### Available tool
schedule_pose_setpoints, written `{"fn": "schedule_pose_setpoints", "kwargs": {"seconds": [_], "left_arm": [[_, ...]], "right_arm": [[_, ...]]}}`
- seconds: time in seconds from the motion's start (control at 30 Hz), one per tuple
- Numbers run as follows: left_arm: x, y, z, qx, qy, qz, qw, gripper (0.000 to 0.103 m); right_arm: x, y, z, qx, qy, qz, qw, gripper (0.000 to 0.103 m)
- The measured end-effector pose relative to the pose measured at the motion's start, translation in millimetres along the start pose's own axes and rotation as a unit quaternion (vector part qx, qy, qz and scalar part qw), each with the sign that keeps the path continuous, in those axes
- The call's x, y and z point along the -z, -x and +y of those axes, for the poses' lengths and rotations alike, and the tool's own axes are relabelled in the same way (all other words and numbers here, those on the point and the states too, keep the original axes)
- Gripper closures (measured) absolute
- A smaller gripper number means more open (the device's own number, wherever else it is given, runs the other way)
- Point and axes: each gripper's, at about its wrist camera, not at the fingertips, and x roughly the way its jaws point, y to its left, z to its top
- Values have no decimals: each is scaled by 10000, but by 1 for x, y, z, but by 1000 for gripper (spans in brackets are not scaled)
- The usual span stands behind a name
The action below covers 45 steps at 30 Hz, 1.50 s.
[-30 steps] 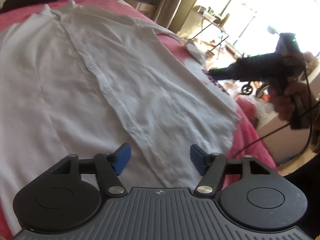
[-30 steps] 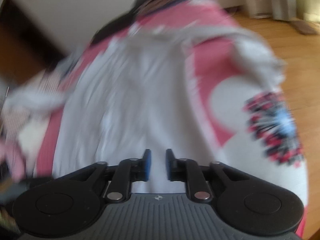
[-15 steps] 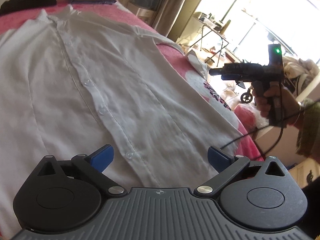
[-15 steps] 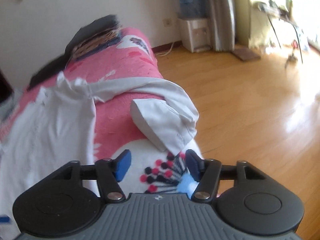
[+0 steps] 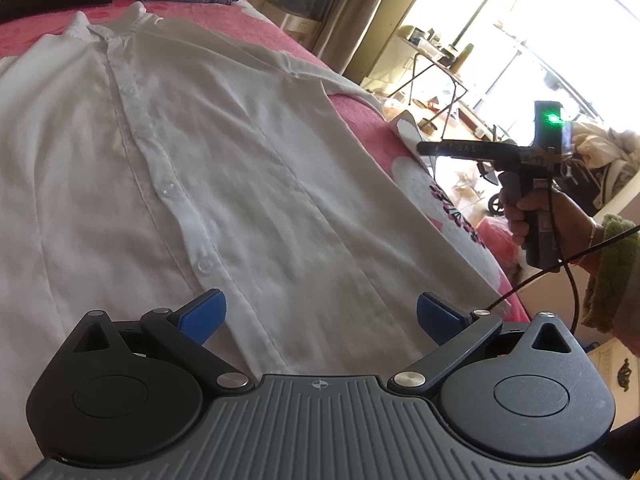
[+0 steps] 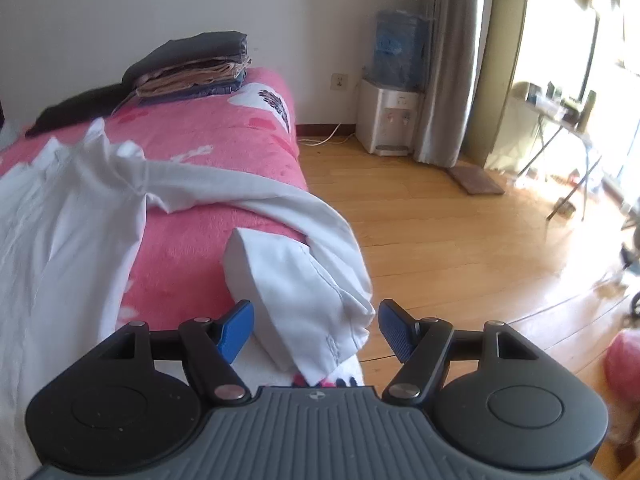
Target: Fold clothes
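Observation:
A white button-up shirt (image 5: 200, 140) lies flat, front up, on the pink bed (image 5: 360, 120). My left gripper (image 5: 320, 304) hangs over the shirt's hem, open wide, with nothing gripped between its blue pads. The right gripper (image 5: 426, 147), held by a hand, hovers past the bed's right edge. In the right wrist view the right gripper (image 6: 316, 312) has its jaws opening. The shirt's folded-back sleeve cuff (image 6: 288, 280) lies between them, and there is a gap at the right pad (image 6: 394, 328). The shirt body (image 6: 60, 240) spreads to the left.
A stack of folded clothes (image 6: 196, 68) and a dark garment (image 6: 80, 108) sit at the bed's far end. The bed edge drops to a wooden floor (image 6: 460, 240) on the right. A water dispenser (image 6: 392, 120) and a folding table (image 6: 560, 120) stand by the window.
The left jaws widened and the gripper slid along the hem, and the shirt front now lies flat. The right gripper swung toward the bed edge, its jaws spreading around the sleeve cuff.

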Motion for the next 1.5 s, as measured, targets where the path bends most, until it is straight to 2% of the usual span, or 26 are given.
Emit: {"fn": "schedule_pose_setpoints", "kwargs": {"seconds": [0.1,0.13,0.17,0.2,0.23,0.37,0.47,0.6,0.8,0.9,1.03,1.13,1.27,1.37,1.5], "left_arm": [[2,-4,-2,31,-119,18,9999,1],[4,-5,-4,34,-182,22,9998,2],[4,-6,-5,25,-254,29,9997,3],[5,-8,-7,13,-311,36,9995,4],[5,-9,-7,3,-343,41,9994,5],[5,-8,-4,10,-300,-43,9995,8],[3,-6,2,-2,-244,-115,9996,15],[-1,-9,10,-38,-167,-105,9998,25],[-5,-10,17,-38,-128,-136,9998,39],[-5,-9,21,-56,-73,-148,9998,44],[-8,-1,27,-83,109,-253,9996,45],[-11,12,34,-176,240,-376,9988,45],[-11,40,52,-430,574,-605,9956,45],[-7,67,69,-752,824,-789,9906,44],[-1,97,85,-1151,900,-926,9849,44]], "right_arm": [[0,-13,0,-160,31,191,9997,37],[0,-17,0,-182,45,221,9996,50],[0,-20,-1,-226,-6,231,9995,58],[-2,-22,-2,-250,-96,234,9994,85],[-5,-23,-4,-256,-188,240,9992,101],[-20,4,-8,-363,-475,-77,9982,101],[-37,49,-3,-729,-542,-457,9948,101],[-56,124,13,-1301,-409,-1095,9846,101],[-93,204,11,-2094,-594,-2090,9534,101],[-113,219,13,-2388,-657,-2430,9379,101],[-147,220,28,-2691,-450,-2696,9235,101],[-174,212,51,-3090,-56,-2733,9109,101],[-186,190,109,-3722,1034,-2280,8937,101],[-164,169,155,-3911,1945,-1847,8804,101],[-112,131,203,-4051,2758,-1119,8645,101]]}}
